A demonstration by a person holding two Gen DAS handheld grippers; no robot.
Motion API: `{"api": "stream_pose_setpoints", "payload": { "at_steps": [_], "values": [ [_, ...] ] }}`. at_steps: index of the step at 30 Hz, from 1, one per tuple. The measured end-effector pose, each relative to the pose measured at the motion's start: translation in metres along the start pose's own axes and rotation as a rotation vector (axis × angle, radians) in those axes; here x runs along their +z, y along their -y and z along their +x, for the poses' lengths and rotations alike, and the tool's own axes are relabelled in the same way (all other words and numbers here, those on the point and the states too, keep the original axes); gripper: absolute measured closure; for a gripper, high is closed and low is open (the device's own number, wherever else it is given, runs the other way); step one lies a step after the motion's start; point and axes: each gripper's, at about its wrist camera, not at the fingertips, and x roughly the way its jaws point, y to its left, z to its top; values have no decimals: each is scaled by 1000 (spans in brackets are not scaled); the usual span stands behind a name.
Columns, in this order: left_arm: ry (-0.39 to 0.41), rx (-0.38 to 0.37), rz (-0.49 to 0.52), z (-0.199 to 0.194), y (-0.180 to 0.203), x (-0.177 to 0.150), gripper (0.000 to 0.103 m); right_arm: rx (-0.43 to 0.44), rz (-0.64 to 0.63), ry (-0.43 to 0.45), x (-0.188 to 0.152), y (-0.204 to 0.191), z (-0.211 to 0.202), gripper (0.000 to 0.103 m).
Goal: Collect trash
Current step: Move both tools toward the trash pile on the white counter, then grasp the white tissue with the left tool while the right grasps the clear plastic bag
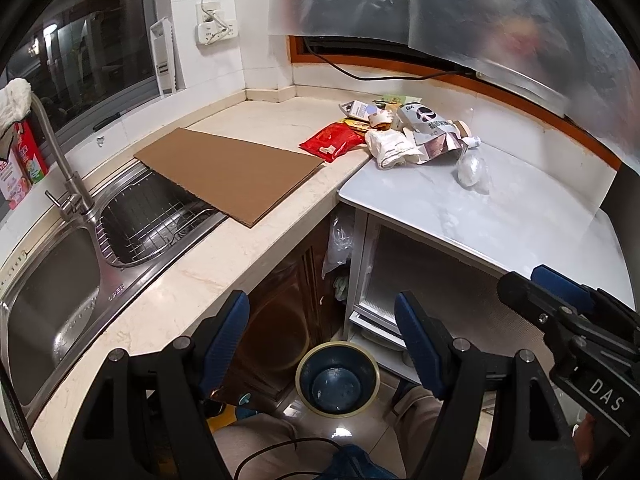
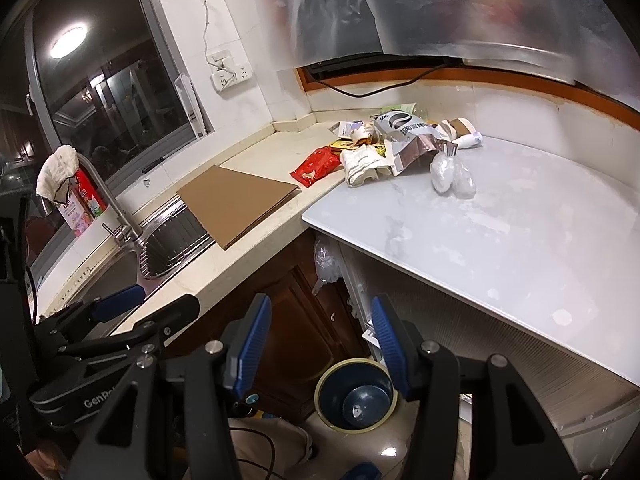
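Left wrist view: left gripper point(image 1: 320, 344) and right gripper point(image 2: 318, 344) gape empty at bottom centre, above bin point(image 1: 337, 378); trash point(image 1: 404, 136) sits upper right.

- Bright indoor light; a round ceiling lamp point(image 2: 68, 42) mirrors in the dark window point(image 2: 104, 92).
- Soft glare on the white bench point(image 2: 500, 232).
- Strong fisheye bending, black corners.
- Hanging plastic sheet point(image 1: 460, 12) looks blurred.

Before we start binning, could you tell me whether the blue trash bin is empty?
Nearly empty: the trash bin shows its bare bottom, with one small pale scrap.
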Motion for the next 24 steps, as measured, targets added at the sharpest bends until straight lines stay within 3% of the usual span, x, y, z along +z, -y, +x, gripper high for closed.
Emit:
{"api": "stream_pose_setpoints", "payload": {
  "at_steps": [7,16,21,24],
  "values": [
    [7,-38,13,13,4,13,29,-1,12,-6,6,11,11,50],
    [79,-84,7,16,11,45,29,-7,41,4,31,40,21,50],
    [22,-48,73,32,18,69,29,-23,35,28,56,60,26,50],
    [-24,-135,98,48,23,88,21,-24,50,30,77,77,35,50]
  ]
}}
